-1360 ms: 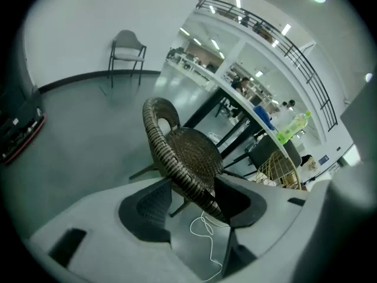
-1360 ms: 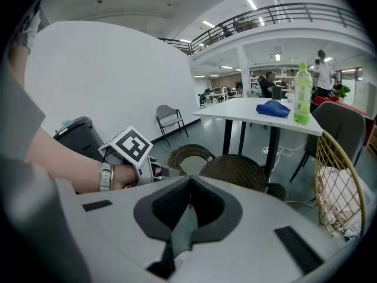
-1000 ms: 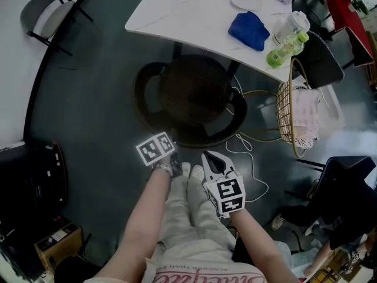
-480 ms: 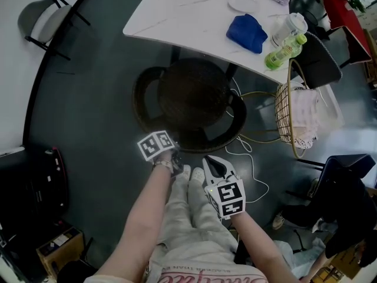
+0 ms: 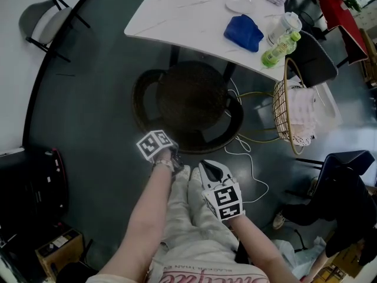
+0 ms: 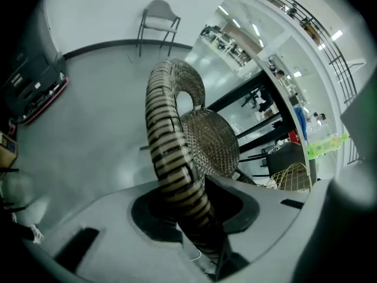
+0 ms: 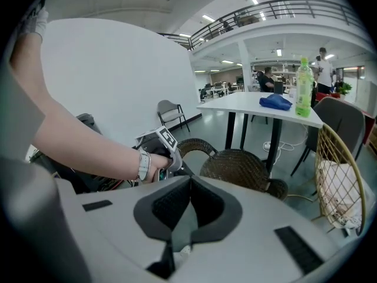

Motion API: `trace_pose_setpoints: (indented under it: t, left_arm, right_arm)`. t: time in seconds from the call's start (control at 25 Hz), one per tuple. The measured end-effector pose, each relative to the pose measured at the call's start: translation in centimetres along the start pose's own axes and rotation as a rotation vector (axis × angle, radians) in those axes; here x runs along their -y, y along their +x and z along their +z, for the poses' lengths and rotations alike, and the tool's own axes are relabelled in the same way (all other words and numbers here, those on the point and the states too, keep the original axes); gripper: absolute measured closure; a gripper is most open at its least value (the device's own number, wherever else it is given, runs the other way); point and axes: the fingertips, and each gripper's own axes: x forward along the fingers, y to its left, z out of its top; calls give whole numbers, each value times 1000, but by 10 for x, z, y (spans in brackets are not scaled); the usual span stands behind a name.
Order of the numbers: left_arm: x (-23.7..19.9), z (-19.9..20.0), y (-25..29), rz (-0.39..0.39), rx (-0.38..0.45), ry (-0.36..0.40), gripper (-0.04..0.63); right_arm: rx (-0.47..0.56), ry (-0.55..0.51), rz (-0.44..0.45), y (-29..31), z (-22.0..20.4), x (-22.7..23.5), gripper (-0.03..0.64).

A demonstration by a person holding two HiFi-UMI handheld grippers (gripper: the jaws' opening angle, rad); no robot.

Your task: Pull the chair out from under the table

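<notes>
The chair [image 5: 188, 102] serves as the reference throughout. The table [image 5: 177, 16] is seen over its far side, with only the far edge of the woven seat tucked beneath the top, so most of the pull is judged to be left to do.

The step in hand is judged to be the taking of a grip on the back rim [image 6: 168, 134], the curved woven band at the chair's near side. For this to be done well, the rim should be seated deep between the pads and clamped firmly before any pull is made, since a rounded woven band is likely to roll in a shallow pinch. The pull is best made straight away from the table and kept low, so that the chair is slid rather than tipped. A gold wire basket [image 5: 288, 105] stands just beside the chair on its right, and a white cable [image 5: 247, 152] lies on the floor near the same side. Either could be snagged if the chair is swung sideways.

The left gripper [image 6: 191, 187] is held at the near left of the rim, pointed steeply down onto it. Its jaws are closing with the rim between them, and the pads appear to be meeting it on both sides. The right gripper [image 7: 189, 187] is held apart from the chair, over the person's legs [image 5: 188, 217], pointed toward the seat. Its jaws are clenched together on nothing.
</notes>
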Motion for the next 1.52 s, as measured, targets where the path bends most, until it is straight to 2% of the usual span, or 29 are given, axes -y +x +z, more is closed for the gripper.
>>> trace_pose_setpoints:
  t: [0.16, 0.64, 0.88, 1.52]
  left_arm:
    - [-21, -10, -14, 13, 16, -43, 499]
    - [-77, -64, -53, 47, 33, -108, 518]
    - [-103, -87, -73, 47, 54, -177, 531]
    - [-166, -170, -118, 64, -6, -193, 529]
  right_arm:
    - [3, 0, 0, -9, -6, -7, 614]
    - [28, -50, 17, -28, -8, -30, 614]
    - [39, -69, 28, -36, -6, -49, 614]
    - [71, -149, 55, -54, 10, -77, 613]
